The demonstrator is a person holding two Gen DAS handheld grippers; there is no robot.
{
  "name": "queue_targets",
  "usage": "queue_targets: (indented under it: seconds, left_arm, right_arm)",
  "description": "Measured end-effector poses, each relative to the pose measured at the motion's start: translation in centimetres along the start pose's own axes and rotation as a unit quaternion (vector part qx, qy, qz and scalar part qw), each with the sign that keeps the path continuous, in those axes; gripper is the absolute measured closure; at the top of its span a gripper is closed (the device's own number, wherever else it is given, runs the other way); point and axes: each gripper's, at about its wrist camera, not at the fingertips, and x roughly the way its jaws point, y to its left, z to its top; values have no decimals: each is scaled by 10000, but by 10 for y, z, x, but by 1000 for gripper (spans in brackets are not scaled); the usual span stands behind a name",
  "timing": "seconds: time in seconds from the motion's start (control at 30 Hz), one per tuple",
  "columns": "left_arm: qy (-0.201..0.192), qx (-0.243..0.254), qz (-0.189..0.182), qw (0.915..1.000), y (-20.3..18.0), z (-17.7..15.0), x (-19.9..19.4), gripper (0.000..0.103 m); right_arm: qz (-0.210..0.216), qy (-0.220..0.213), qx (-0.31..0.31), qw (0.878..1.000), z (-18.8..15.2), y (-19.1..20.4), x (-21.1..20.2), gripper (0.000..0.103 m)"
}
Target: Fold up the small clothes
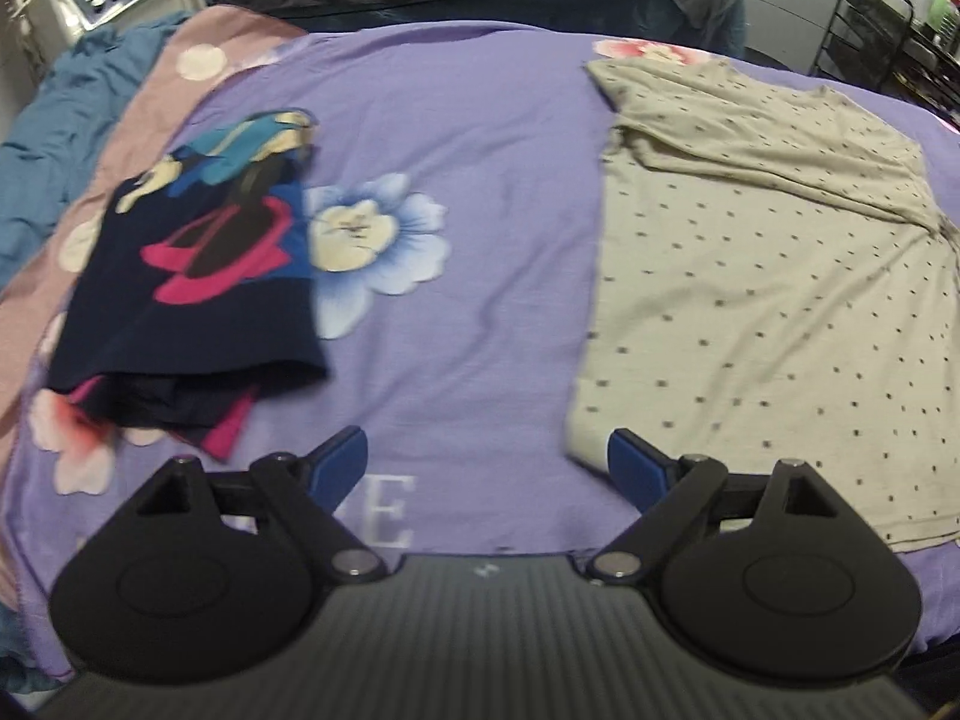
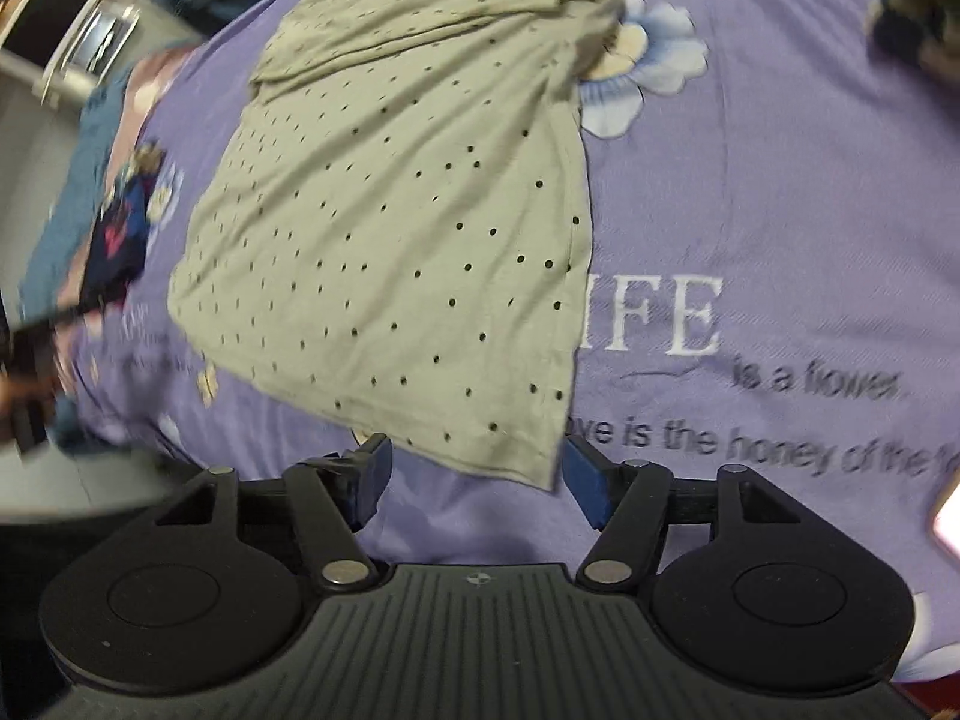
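A beige shirt (image 1: pixel 768 276) sprinkled with small dark dots is spread on a purple sheet (image 1: pixel 480 240) that covers the bed. In the left wrist view the shirt is seen on the right side of the sheet, mostly flat, with its upper part folded over on itself so that a thick diagonal ridge is formed across it; the sleeve area there is bunched and creased. Its lower hem is laid near the printed white letters on the sheet.

A dark navy garment (image 1: pixel 198 288) with a pink and blue print is seen well apart from the shirt, on the left side of the sheet. It is folded into a rough rectangle, with pink edges shown under its near end, and it is laid just beside a printed blue-and-cream flower (image 1: pixel 372 246).

The left gripper (image 1: pixel 486 468) is held wide apart over bare sheet between the two garments, with nothing between its blue pads (image 1: pixel 339 462); its right pad is seen close to the shirt's near corner.

In the right wrist view the shirt (image 2: pixel 408 210) is shown from its hem, one near corner pointing toward the camera. The right gripper (image 2: pixel 477 468) is also spread wide and empty, and that corner of the shirt is seen just above the gap between its fingers. Whether cloth is touched cannot be told. The navy garment (image 2: pixel 120 228) is blurred at the far left.
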Motion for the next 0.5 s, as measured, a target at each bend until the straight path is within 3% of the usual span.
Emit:
queue_targets:
  seconds: [0.2,0.5]
  left_arm:
    - [221,549,-212,9980,-38,-2,35,16]
    - [360,488,-899,9941,-57,-12,64,23]
  right_arm:
    - [-33,80,307,9995,-2,-10,15,2]
    - [-102,103,672,9976,-12,-23,20,2]
